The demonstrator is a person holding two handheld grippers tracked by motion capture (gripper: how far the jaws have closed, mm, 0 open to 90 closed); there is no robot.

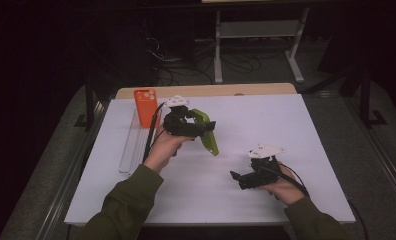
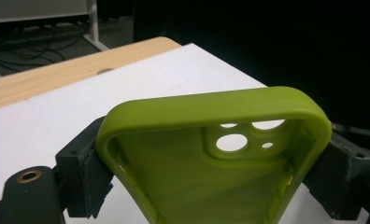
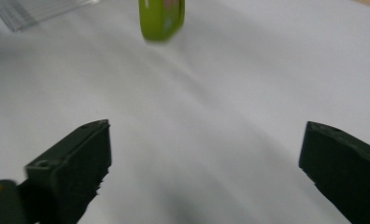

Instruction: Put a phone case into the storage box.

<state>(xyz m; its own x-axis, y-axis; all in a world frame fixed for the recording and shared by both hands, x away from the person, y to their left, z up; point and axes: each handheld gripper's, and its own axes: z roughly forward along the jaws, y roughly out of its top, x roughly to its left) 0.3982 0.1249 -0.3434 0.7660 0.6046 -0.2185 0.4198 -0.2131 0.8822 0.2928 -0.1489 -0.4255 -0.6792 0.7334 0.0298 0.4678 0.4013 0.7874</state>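
We see a dim room around a white tabletop with a pale wooden strip along its far edge. Beyond it, a white metal frame stands on grey floor amid tangled black cables.

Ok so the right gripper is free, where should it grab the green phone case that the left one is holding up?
Probably the lower end of the green phone case, which sticks out free below the left gripper. The left jaws clamp its long sides near the camera cutout, so bring the open right gripper up from below and pinch across the two long side rims. The hollow shell may flex, so squeeze lightly.
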